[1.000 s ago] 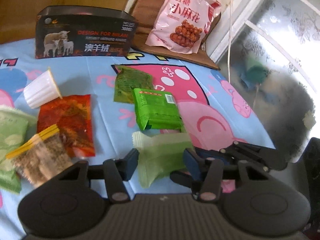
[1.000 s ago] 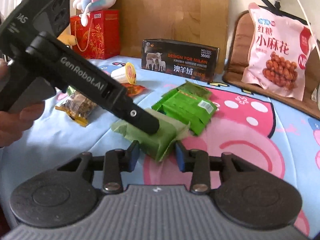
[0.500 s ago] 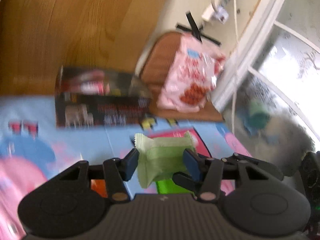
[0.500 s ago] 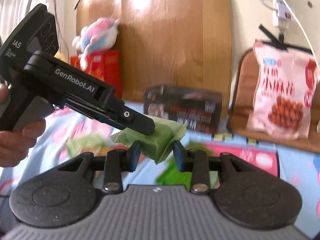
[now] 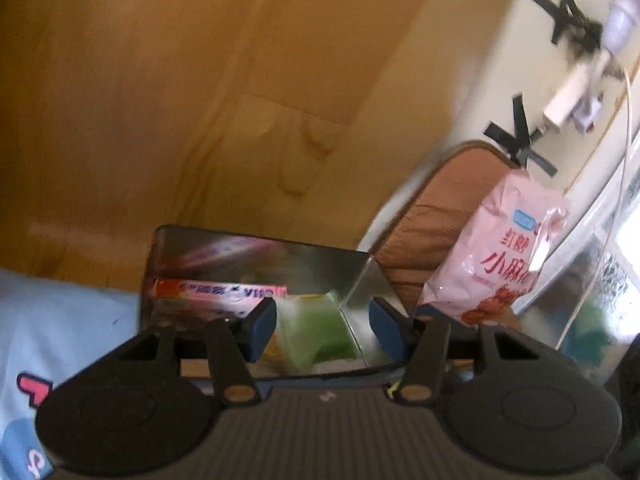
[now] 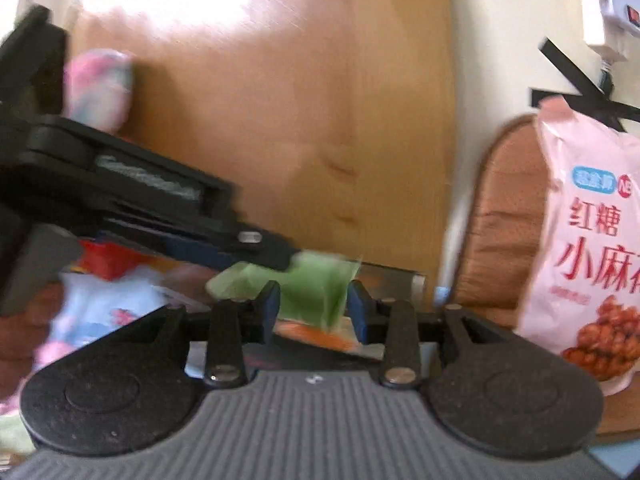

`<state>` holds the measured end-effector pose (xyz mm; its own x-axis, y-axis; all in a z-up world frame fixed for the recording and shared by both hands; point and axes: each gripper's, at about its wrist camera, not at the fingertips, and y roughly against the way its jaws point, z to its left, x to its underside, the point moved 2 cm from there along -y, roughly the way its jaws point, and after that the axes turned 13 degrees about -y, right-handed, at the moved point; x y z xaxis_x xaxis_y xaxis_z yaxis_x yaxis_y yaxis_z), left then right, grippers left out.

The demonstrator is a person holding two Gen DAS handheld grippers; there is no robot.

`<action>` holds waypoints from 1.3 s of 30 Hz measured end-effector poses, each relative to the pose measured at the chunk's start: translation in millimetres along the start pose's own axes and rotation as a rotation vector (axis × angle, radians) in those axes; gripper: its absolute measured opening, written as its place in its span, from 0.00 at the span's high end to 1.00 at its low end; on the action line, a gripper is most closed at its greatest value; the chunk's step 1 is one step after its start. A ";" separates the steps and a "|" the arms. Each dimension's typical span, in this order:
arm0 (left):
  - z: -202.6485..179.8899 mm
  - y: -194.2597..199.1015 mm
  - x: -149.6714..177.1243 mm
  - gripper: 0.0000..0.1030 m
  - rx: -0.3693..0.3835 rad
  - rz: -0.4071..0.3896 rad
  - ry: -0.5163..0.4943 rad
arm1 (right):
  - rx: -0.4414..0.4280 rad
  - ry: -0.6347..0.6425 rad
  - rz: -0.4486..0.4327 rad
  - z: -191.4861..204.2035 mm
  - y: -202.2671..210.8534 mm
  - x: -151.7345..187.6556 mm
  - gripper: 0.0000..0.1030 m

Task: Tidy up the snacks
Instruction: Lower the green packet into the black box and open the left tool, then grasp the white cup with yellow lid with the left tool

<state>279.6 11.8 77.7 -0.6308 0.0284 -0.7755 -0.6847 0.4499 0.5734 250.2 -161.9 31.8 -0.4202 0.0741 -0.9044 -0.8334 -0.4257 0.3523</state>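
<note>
A light green snack packet [image 5: 310,330] hangs over the open dark box [image 5: 256,256], which holds a pink packet [image 5: 216,294]. In the left wrist view my left gripper [image 5: 322,324] has its jaws spread wider than the packet, open. In the right wrist view my right gripper [image 6: 314,306] is shut on the same green packet [image 6: 316,286], and the left gripper's finger [image 6: 256,248] reaches in from the left and touches the packet's top edge. The frames are blurred by motion.
A large pink snack bag [image 5: 496,252] leans on a brown cushion [image 5: 436,208] to the right of the box; it also shows in the right wrist view [image 6: 592,248]. A wooden panel [image 5: 180,100] stands behind. Blue patterned cloth [image 5: 60,312] covers the table. A red box [image 6: 104,258] sits far left.
Both grippers carried the green packet up from the table and forward over the open box. The left jaws have spread apart from the packet; the right stays closed on it.
</note>
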 end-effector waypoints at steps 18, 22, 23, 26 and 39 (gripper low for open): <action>-8.1 76.3 81.8 0.43 0.058 0.064 0.031 | -0.048 -0.456 0.207 -88.2 127.1 94.9 0.59; 33.5 114.8 114.7 0.43 -0.041 0.065 0.129 | -0.128 -0.423 0.254 -54.9 130.0 105.8 0.59; 42.7 122.7 124.8 0.43 -0.062 0.070 0.152 | -0.138 -0.376 0.253 -44.1 133.5 105.2 0.59; 63.2 136.0 146.0 0.43 -0.091 0.081 0.214 | -0.133 -0.285 0.178 -21.0 146.4 98.4 0.59; 52.5 76.4 123.5 0.43 0.065 0.149 0.192 | -0.201 -0.073 0.288 80.6 60.2 85.6 0.55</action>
<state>168.6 96.5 11.9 -0.7850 -0.0685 -0.6157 -0.5578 0.5105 0.6544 135.2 -108.5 -5.0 -0.6583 -0.0141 -0.7526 -0.5925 -0.6069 0.5297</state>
